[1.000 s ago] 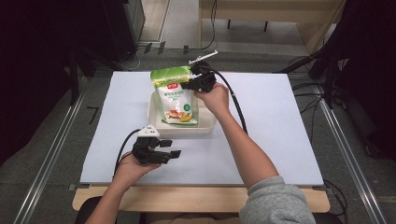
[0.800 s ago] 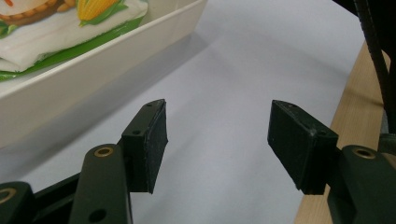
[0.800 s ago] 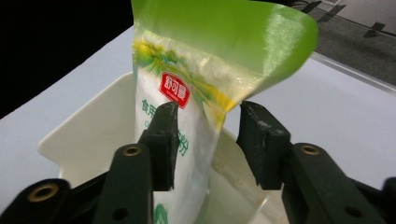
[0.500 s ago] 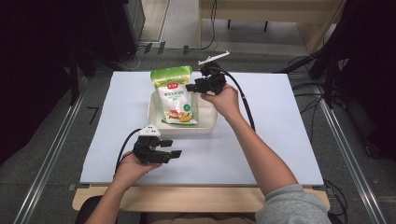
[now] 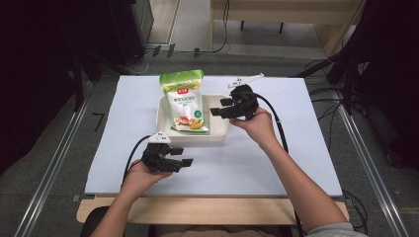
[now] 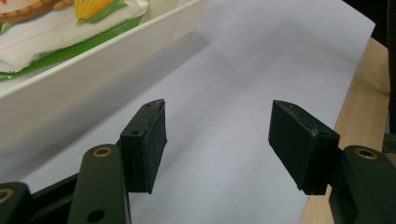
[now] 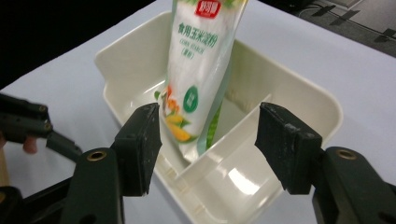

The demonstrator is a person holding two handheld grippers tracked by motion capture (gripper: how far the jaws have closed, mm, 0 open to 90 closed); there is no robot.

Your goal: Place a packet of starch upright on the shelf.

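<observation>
Count at the table: two hand-held grippers, one pouch, one tray, one white sheet.

Right gripper (image 5: 215, 107): held level over the right end of the tray (image 5: 165, 129), jaws pointing toward the pouch (image 5: 185, 101). In the right gripper view (image 7: 208, 135) its two jaws stand wide apart with nothing pressed between them; they have just been opening. The pouch (image 7: 200, 70) lies beyond the jaw tips, apart from both pads, not held.

Pouch: one, green and white with printed corn and red label. It lies in the larger compartment of the tray, lower end down near the divider, upper end leaning up over the far rim. From the right gripper it is straight ahead, just past the tips.

Tray (image 7: 299, 95): one, cream plastic, two compartments split by one divider. The smaller compartment sits directly below the right gripper's jaws.

Left gripper (image 5: 184, 156): held low over the white sheet (image 5: 257, 163), near the tray's front wall and well apart from the right gripper. In the left gripper view (image 6: 219, 140) its jaws stand open, bare sheet between them. The tray wall (image 6: 93, 70) runs ahead and to the left of its jaws, with the pouch's lower edge (image 6: 60, 32) visible inside. The wooden table edge (image 6: 364, 93) lies to its right.
</observation>
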